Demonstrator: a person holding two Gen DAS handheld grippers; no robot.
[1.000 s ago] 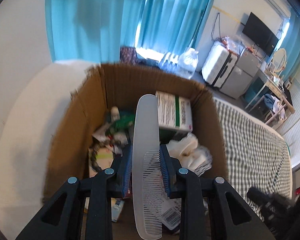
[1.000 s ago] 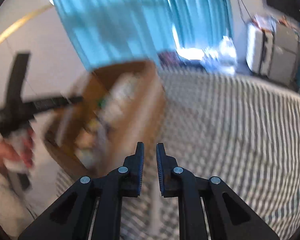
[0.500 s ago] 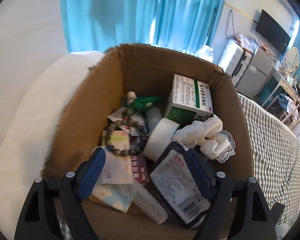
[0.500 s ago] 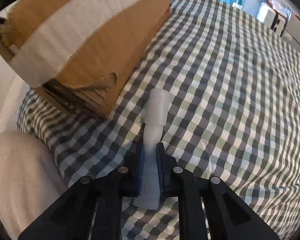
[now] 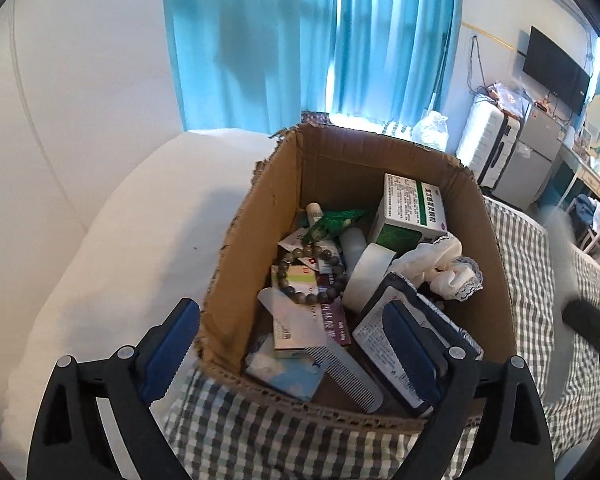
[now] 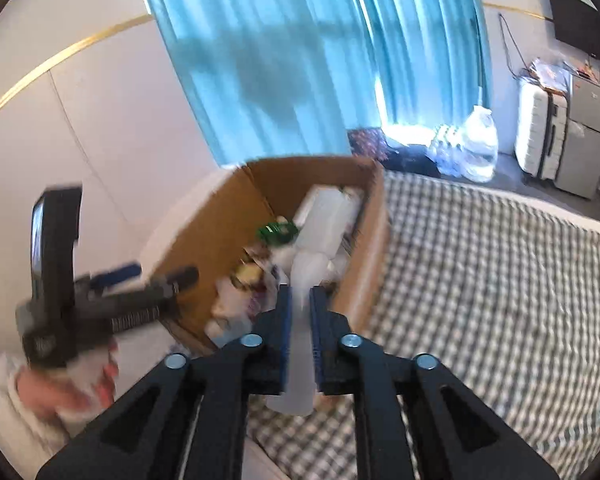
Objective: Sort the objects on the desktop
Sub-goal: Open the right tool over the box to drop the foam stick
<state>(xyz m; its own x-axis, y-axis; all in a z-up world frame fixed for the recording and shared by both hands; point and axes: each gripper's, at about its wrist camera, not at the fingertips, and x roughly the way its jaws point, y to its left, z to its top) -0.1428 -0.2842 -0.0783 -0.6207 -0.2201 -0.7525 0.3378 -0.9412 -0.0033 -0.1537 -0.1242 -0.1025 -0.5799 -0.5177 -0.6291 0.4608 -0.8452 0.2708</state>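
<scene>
Now, bottle (image 6: 300,320) between right jaws

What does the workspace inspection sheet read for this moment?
Surface: checked bedspread, white pillow alongside.
Job's things: cardboard box holding clear comb, bead bracelet, tape roll, medicine carton.
Clutter: white lace cloth in box.
Tongs: left tongs opening, nothing between; right tongs opening around translucent bottle.
Cables: wall cords.
Surroundings: blue curtains, white suitcase, television.
</scene>
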